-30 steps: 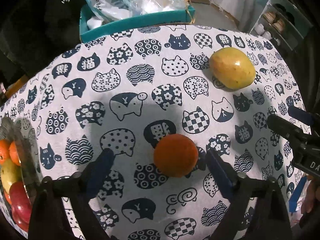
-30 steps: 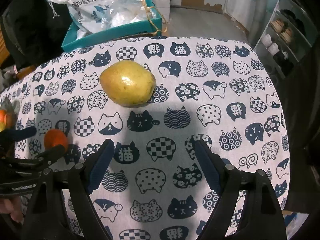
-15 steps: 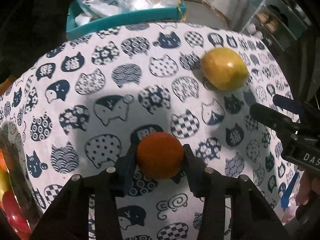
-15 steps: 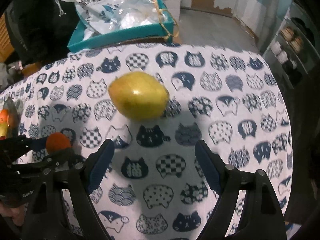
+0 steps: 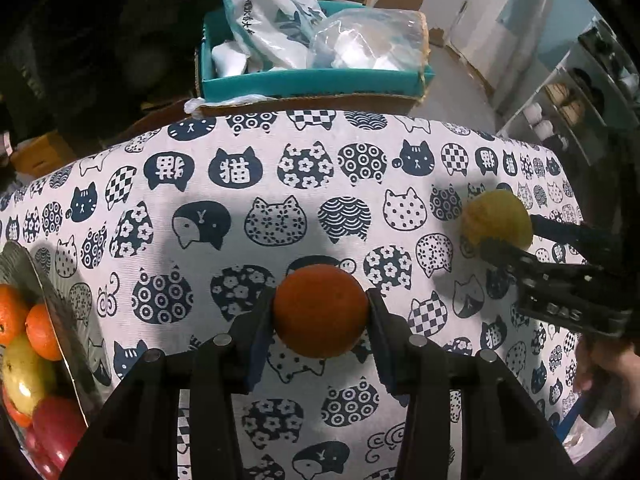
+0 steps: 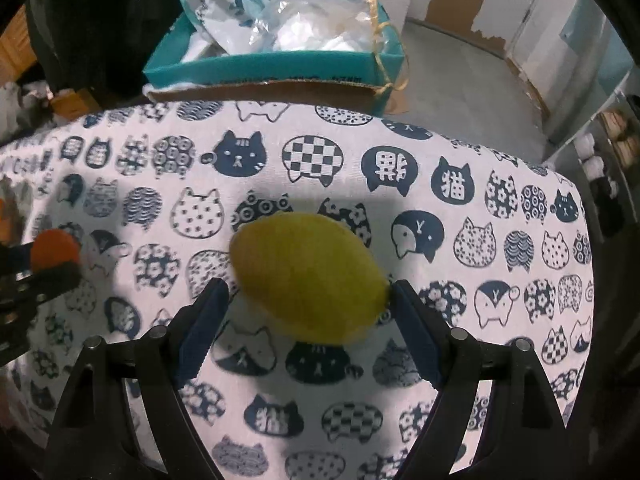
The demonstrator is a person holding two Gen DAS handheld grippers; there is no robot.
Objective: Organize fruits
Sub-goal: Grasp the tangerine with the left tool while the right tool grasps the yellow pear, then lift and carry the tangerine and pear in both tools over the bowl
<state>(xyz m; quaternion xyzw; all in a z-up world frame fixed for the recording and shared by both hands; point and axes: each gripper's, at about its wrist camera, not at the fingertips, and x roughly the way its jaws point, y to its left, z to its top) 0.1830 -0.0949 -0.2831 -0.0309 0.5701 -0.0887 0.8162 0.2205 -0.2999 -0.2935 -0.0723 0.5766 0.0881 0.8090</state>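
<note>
The orange [image 5: 320, 310] sits pinched between both pads of the left gripper [image 5: 320, 316], low in the centre of the left wrist view, over the cat-print tablecloth [image 5: 280, 184]; whether it touches the cloth I cannot tell. The yellow fruit [image 6: 308, 276] lies on the same cloth, between the fingers of the right gripper [image 6: 308, 312]; these fingers stand spread, the left pad apart from the fruit, the right pad just beside its end, and contact there is not clear. In the left wrist view this yellow fruit is at about 2 o'clock from the orange; a glass bowl [image 5: 60, 308] with orange, yellow and red fruits is at about 8 o'clock, at the picture's edge. At 12 o'clock, beyond the table's far edge, stands a teal box [image 5: 312, 80] full of plastic bags [image 5: 280, 20]; at 4 o'clock a hand [image 5: 608, 376] holds the right gripper.
</note>
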